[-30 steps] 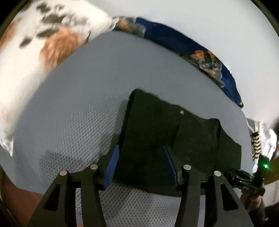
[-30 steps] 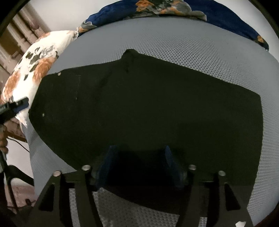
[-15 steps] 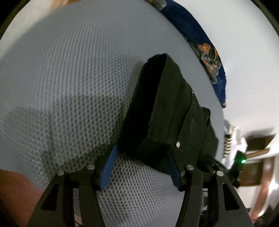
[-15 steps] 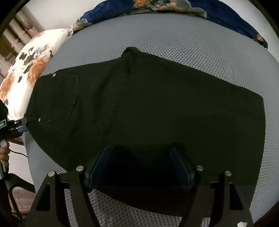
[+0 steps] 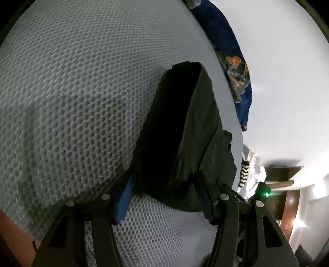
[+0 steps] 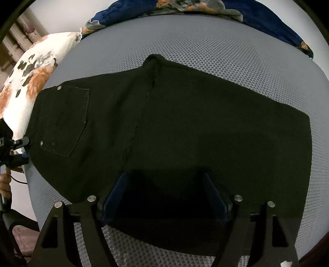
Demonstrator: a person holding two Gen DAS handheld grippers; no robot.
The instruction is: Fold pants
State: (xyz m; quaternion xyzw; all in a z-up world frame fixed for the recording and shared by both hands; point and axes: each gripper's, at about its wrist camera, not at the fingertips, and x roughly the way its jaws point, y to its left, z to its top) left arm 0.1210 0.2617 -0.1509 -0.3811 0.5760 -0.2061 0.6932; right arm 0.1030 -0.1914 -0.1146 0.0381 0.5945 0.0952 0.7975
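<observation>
Surface: grey honeycomb-mesh mattress (image 6: 205,49), filling most of both views.
Pants: black pants (image 6: 185,123) lie flat across the mattress middle, back pocket (image 6: 63,121) toward the pillow side.
Pillow: white floral pillow (image 6: 30,74) beyond the mattress's left edge in the right view.
Blanket: blue floral blanket (image 6: 164,6) along the mattress's far edge.
Room: pale wall (image 5: 287,82) behind the blanket; brown woodwork at the right margin of the left view.
Left gripper (image 5: 164,197): fingers spread at the pants' waist end, cloth rising between them; grip on it cannot be told.
Right gripper (image 6: 164,195): fingers spread over the pants' near edge.
</observation>
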